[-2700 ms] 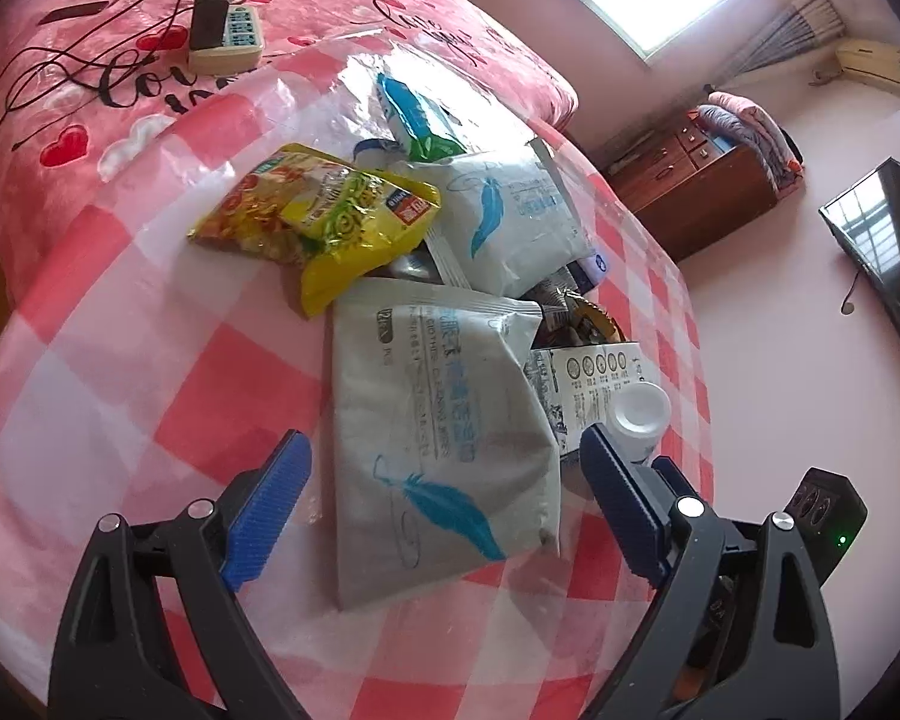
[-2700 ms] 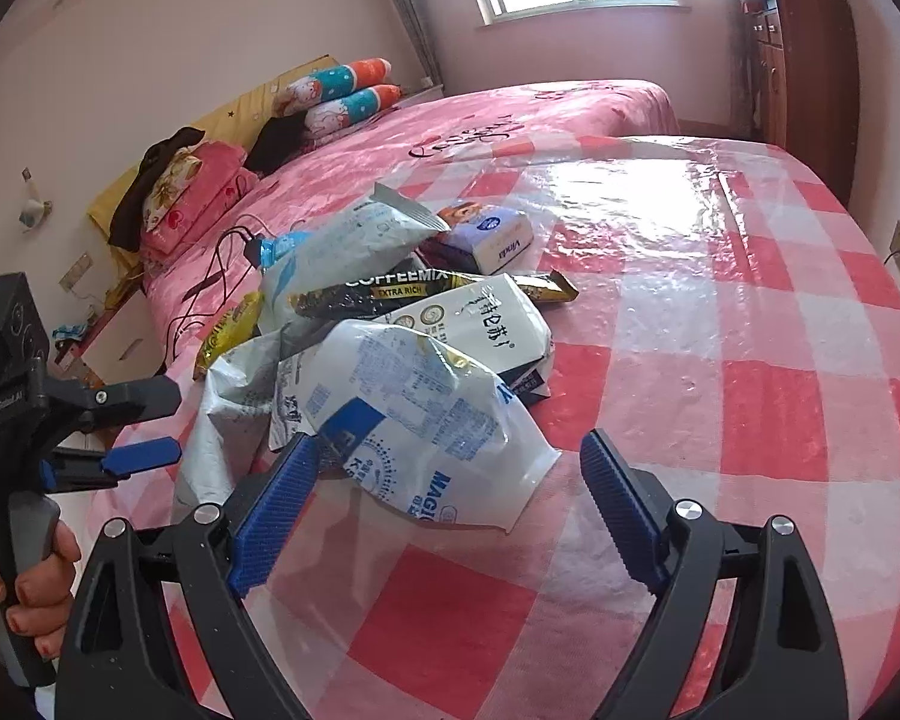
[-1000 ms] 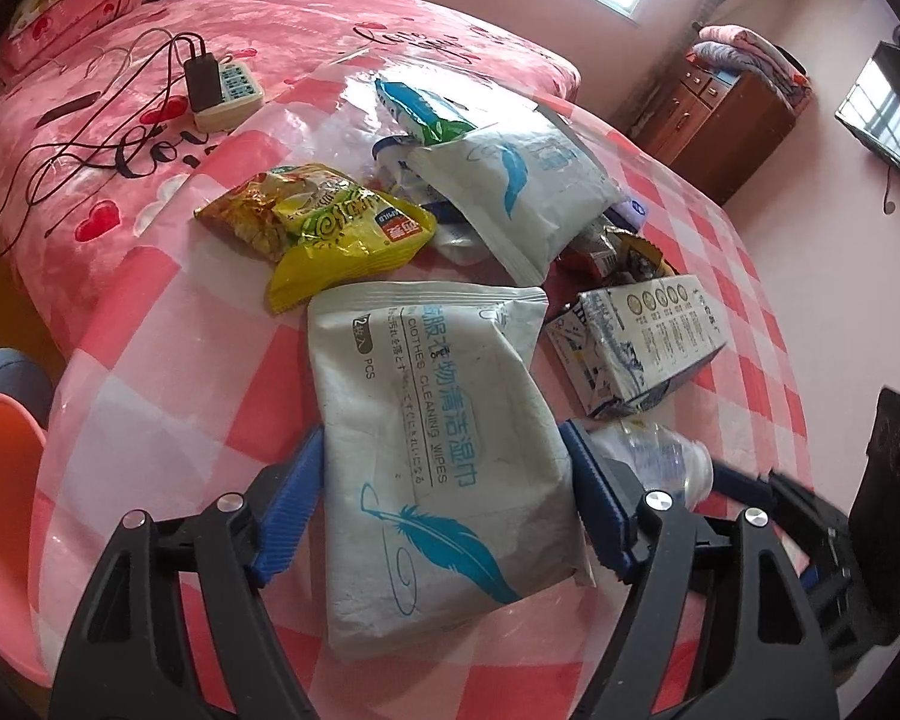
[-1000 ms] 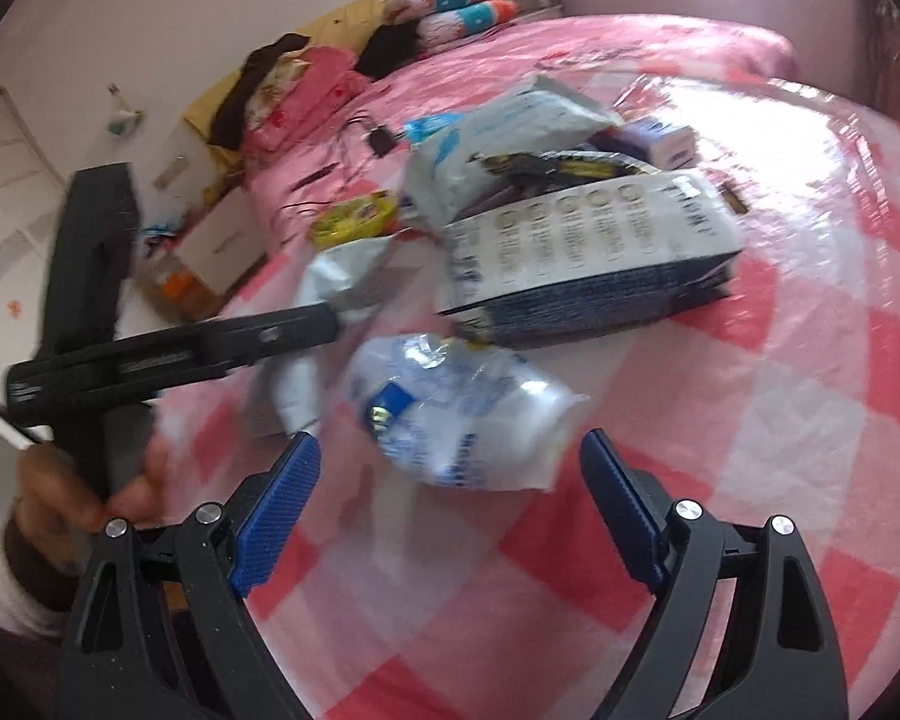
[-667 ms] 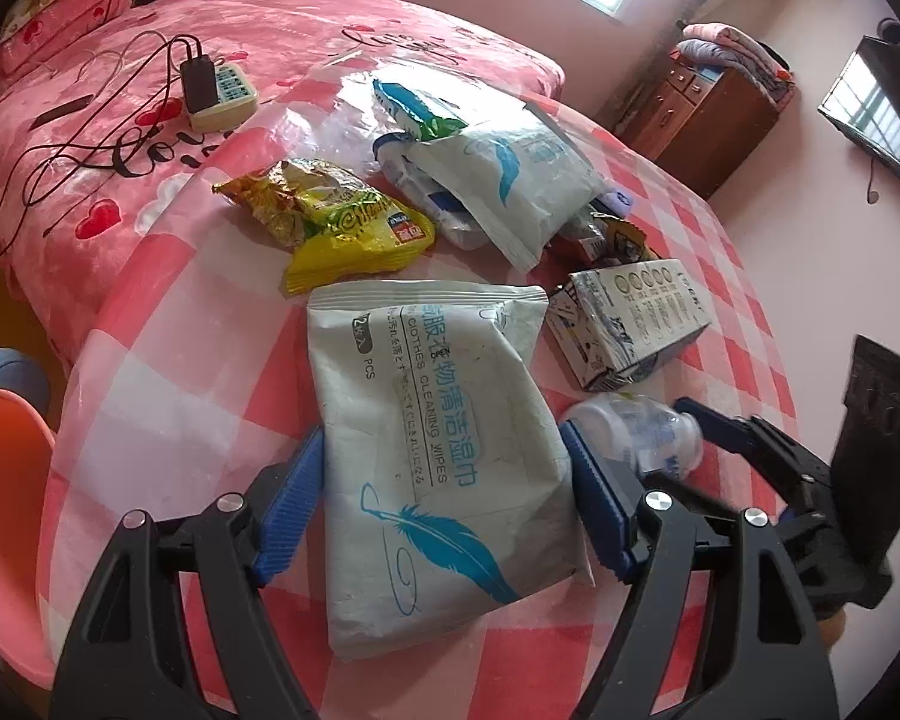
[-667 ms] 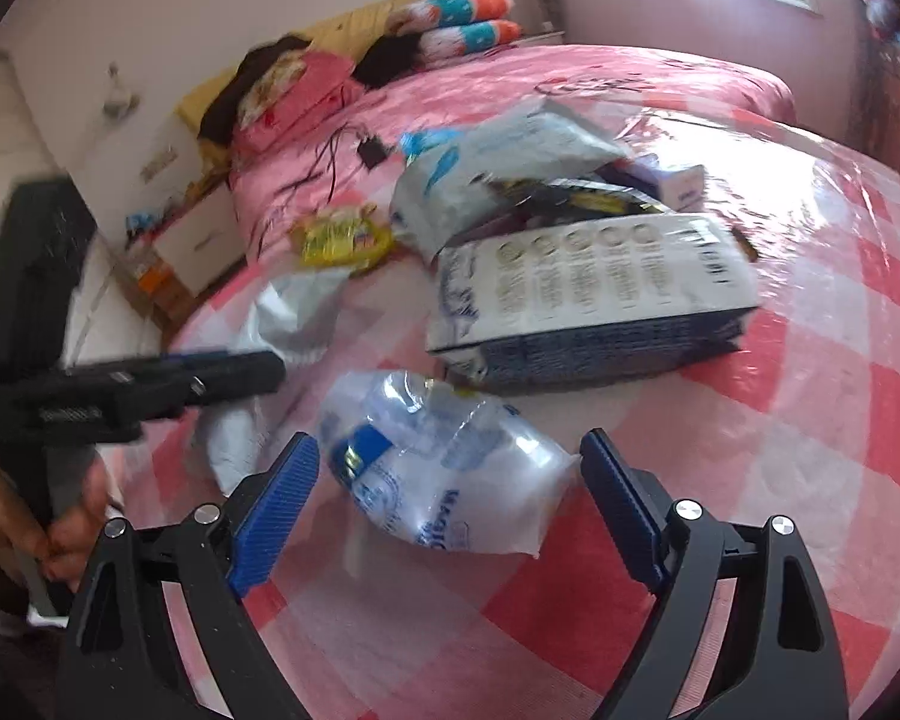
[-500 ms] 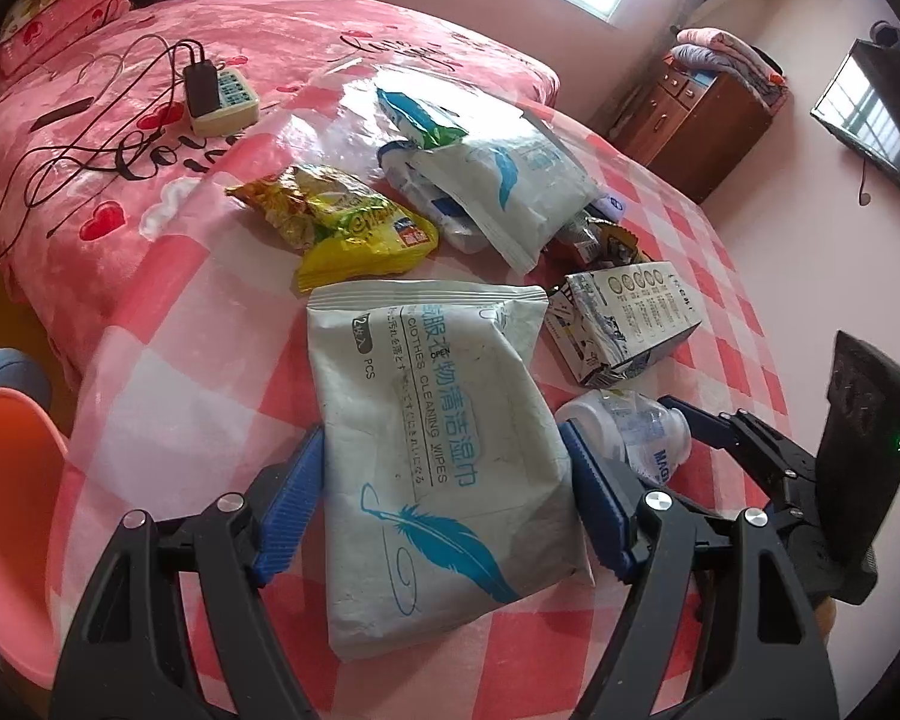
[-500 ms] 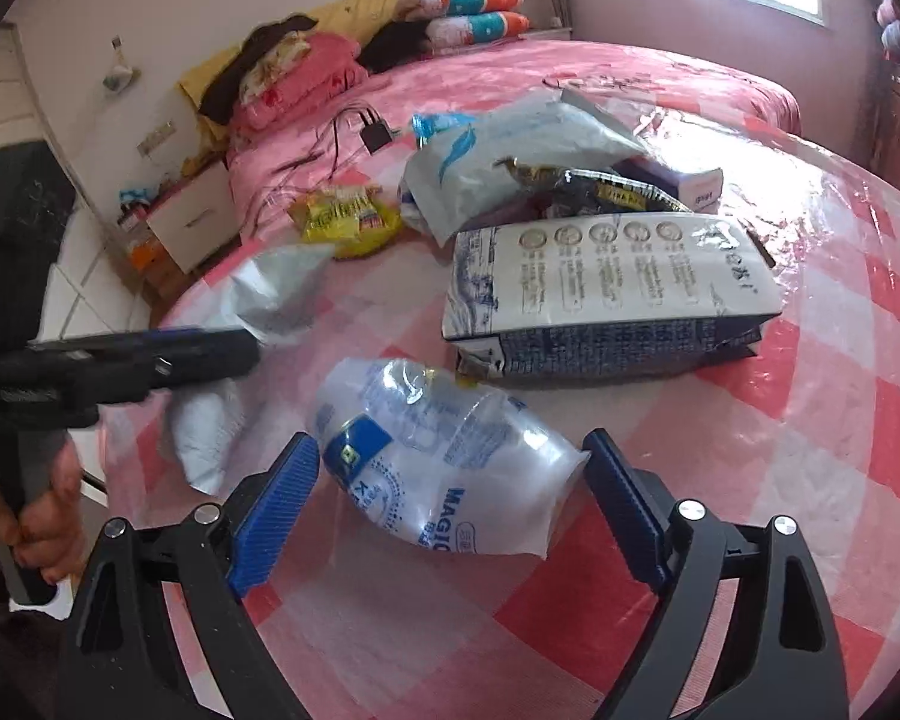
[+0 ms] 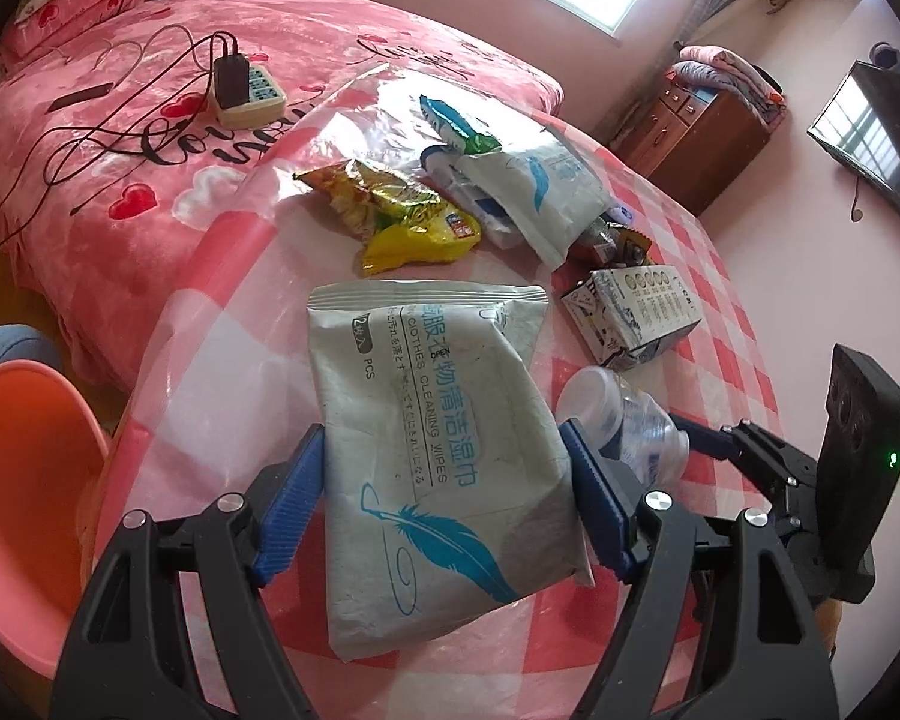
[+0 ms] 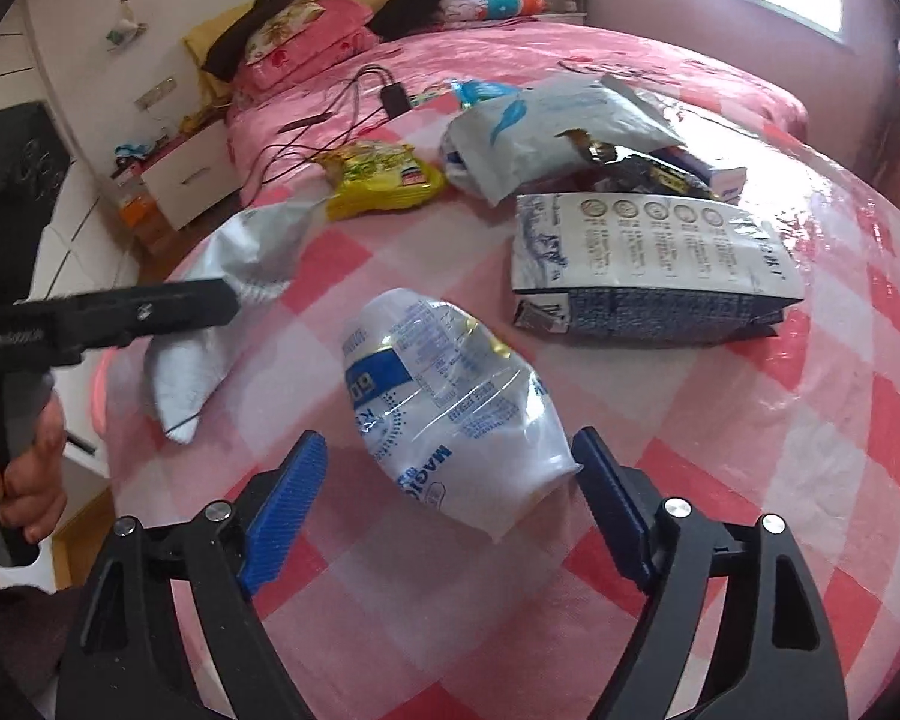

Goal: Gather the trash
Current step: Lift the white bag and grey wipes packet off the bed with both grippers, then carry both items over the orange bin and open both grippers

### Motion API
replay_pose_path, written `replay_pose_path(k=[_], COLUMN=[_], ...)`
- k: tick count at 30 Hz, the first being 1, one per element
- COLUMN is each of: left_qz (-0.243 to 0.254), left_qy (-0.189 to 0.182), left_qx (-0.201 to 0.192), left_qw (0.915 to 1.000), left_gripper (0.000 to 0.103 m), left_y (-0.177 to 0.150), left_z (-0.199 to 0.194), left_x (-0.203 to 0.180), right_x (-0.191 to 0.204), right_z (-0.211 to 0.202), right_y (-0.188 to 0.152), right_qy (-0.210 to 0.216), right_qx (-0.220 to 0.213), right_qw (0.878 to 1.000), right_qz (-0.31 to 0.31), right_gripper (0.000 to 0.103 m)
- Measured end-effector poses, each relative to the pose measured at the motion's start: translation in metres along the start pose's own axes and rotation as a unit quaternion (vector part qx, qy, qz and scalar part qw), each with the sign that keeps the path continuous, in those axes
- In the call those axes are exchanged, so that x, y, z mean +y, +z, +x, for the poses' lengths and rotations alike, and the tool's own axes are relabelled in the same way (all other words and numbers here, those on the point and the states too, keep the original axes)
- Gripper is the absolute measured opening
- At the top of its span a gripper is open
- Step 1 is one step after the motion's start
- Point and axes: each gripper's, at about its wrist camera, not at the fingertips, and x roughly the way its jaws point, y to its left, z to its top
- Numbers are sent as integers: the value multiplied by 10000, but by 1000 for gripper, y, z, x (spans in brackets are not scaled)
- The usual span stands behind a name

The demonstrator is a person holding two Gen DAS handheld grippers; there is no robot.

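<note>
Left gripper point(image 9: 444, 501) has narrowed since a second ago; its pads now press the wipes pack point(image 9: 435, 420) on both edges, so that pickup looks started. Right gripper point(image 10: 447, 510) stays wide, empty, straddling the crushed bottle point(image 10: 450, 402) on the desk point(image 10: 750, 480). Carton point(image 10: 648, 282) lies beyond (chip bag point(image 9: 402, 213) farther); nothing blocks.
</note>
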Motion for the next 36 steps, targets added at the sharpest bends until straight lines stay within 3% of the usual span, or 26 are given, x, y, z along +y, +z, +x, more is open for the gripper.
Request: replay_pose_path(k=[9, 11, 13, 23, 28, 36], left_qz=[-3, -25, -42, -15, -34, 21], left_qy=[-116, -152, -192, -407, -513, -511], left_qx=[-2, 10, 10, -52, -119, -384], left_qw=[9999, 9999, 9998, 9992, 9986, 9980], left_gripper=[77, 77, 77, 77, 77, 77], left_y=[-7, -9, -10, -16, -17, -16], left_z=[-5, -5, -6, -14, -21, -42], left_x=[9, 13, 16, 25, 30, 39], right_x=[8, 14, 17, 18, 16, 28], right_z=[12, 14, 14, 7, 1, -15], right_y=[7, 8, 7, 2, 1, 12], right_qy=[-378, -441, -520, -545, -478, 19], right_qx=[-128, -127, -152, -293, -410, -683], right_qw=[9991, 9986, 9981, 9981, 9973, 9941], right_qz=[-141, -248, -294, 20, 371, 847], right_gripper=[85, 82, 71, 68, 68, 68])
